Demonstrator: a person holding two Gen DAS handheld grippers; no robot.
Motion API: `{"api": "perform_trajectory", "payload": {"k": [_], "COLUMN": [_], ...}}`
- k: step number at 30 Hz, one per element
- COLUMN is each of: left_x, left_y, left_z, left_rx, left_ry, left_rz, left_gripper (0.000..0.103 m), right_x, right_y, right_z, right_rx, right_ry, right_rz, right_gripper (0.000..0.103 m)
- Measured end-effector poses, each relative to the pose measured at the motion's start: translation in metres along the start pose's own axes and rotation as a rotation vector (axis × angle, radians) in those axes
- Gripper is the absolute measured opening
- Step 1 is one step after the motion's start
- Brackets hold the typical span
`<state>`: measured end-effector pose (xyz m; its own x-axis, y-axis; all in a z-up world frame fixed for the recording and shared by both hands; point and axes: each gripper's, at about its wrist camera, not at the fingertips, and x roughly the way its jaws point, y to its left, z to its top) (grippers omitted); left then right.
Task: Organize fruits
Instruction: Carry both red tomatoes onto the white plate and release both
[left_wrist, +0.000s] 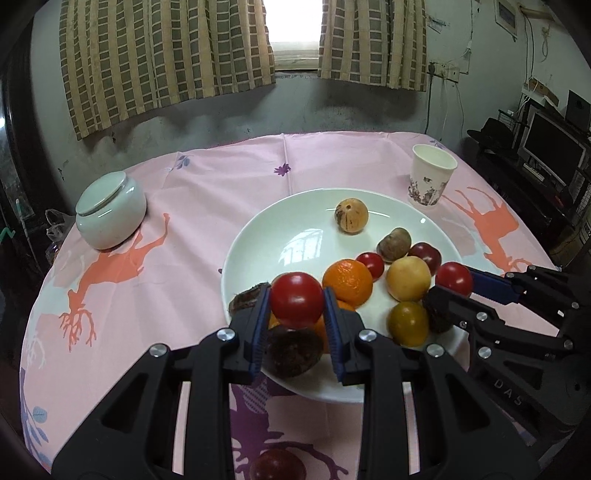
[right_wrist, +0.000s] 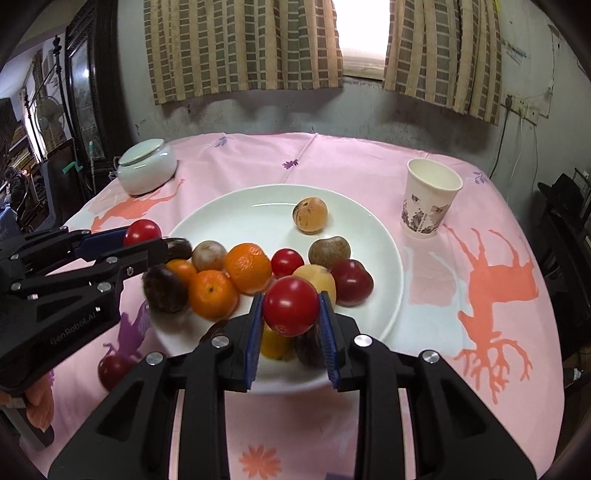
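A lived-in home: checked curtains (left_wrist: 166, 55), pink tablecloth (left_wrist: 221, 177), computer monitor (left_wrist: 552, 147).

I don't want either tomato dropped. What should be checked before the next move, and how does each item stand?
1. Left gripper clamped on its red tomato: ok.
2. Right gripper clamped on its red tomato: ok.
3. Both tomatoes lifted clear of the fruit below: cannot tell.
4. Bare space on the white plate, far side: ok.
5. Paper cup upright, apart from the plate: ok.
6. Dark red fruit off the plate on the cloth: not ok.
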<state>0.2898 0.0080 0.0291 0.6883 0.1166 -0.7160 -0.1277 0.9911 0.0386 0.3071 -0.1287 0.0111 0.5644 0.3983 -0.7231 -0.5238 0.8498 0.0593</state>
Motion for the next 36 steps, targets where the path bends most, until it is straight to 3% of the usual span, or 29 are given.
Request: {"api": "perform_trajectory", "payload": {"k": [11,12,13,14,16,20,26,36], "left_x": [0.032,0.032,0.031,0.027,0.016,0.004,-0.019,-0.074], "left_y": [0.005,0.004,0.004,0.004,0.002,-0.001,0.001,0.001], "left_z": [0.006,0.007,0.008,0.008,0.008,0.007,-0.005,-0.05], "left_rx": [-0.023,-0.028,-0.03,-0.03,-0.022,0.003,-0.01,-0.004], "left_ry": [0.038,0.036,0.033,0.014,-0.047,-0.054,-0.053,-0.047], "left_rz": [0.014,0.012,0.017,0.037,0.064,0.052,0.06,0.049], "left_gripper": [0.03,0.033,0.057,0.069,0.07,0.072,0.083,0.091], "right_x": [0.033,0.035,0.036,0.036,0.03,0.016,-0.011,-0.065], "right_y": [-0.001,-0.001,-0.002,-0.003,-0.006,-0.01,-0.016,-0.006], "right_z": [0.01,0.011,0.01,0.01,0.009,0.007,-0.002,-0.041], "right_rx": [0.01,0.014,0.023,0.033,0.056,0.066,0.124,0.147], "right_ry": [0.022,0.027,0.035,0.033,0.007,-0.02,-0.042,-0.041], "right_rz": [-0.04,-0.037,-0.032,-0.028,-0.026,-0.027,0.006,0.049], "right_gripper": [0.029,0.029,0.032,0.034,0.04,0.04,0.04,0.042]}}
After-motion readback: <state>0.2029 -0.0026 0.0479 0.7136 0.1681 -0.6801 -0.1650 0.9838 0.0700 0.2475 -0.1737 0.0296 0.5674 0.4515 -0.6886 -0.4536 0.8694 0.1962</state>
